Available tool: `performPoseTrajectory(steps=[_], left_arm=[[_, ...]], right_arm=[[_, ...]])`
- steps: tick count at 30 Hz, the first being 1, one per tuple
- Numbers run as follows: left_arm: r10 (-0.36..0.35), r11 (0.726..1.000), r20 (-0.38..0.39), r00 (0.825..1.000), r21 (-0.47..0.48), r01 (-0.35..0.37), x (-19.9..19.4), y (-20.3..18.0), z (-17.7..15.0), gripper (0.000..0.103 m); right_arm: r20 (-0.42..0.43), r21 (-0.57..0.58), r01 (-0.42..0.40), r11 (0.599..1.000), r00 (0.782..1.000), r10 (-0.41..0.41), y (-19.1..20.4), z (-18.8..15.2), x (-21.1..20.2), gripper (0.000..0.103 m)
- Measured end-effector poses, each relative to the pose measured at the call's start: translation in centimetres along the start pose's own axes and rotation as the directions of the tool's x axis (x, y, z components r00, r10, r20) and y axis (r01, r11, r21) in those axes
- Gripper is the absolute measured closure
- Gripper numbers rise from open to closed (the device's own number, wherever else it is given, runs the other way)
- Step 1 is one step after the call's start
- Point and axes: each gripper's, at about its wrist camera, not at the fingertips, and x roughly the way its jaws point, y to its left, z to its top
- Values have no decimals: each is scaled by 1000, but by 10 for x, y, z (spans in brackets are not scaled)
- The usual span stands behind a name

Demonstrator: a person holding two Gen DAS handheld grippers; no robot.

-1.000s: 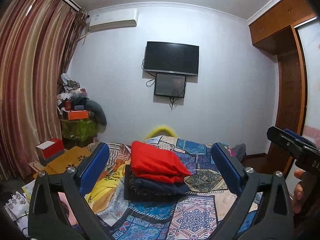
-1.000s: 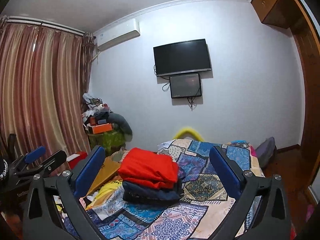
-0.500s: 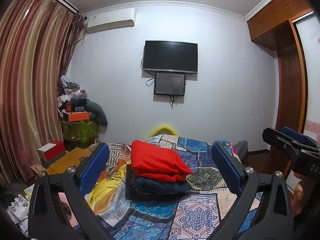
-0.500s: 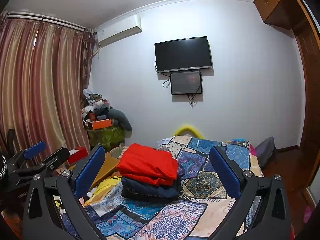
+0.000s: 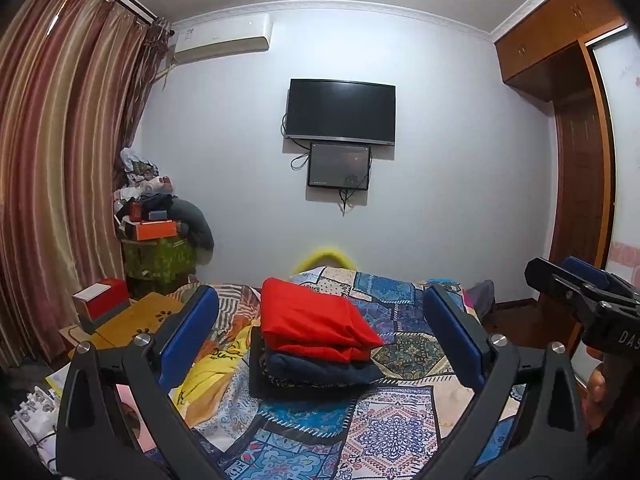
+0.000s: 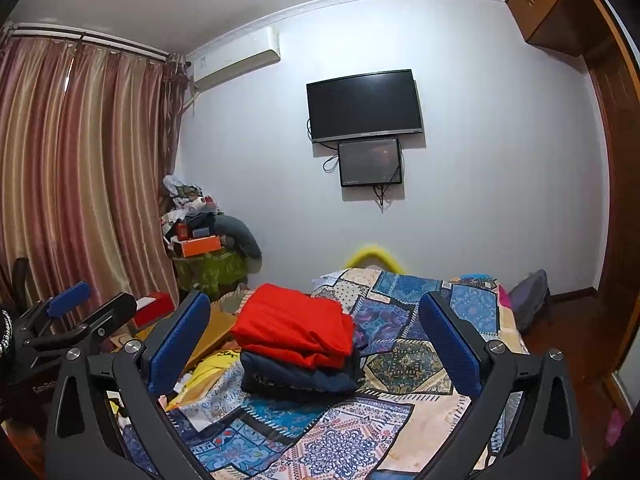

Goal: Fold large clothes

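Left gripper [image 5: 320, 334] and right gripper [image 6: 314, 338] both spread wide, empty, raised clear of bed [image 5: 404, 416]: red garment [image 5: 312, 320] already stacked folded on navy garment [image 5: 320, 370], apparently finished.

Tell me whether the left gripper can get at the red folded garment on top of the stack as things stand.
Probably yes. The left gripper is open and empty, held above the bed, and the red folded garment lies uncovered on the dark folded garment straight ahead, with nothing between. It would have to move forward and down.
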Motion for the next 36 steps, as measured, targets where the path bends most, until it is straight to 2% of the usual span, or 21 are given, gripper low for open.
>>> performPoseTrajectory(steps=[36], left_arm=[[-22,1000,-35,999,-7,22,11,-2,-4,0]], right_arm=[[-30,15,18,1000,999,-17,-3,-4,9,0]])
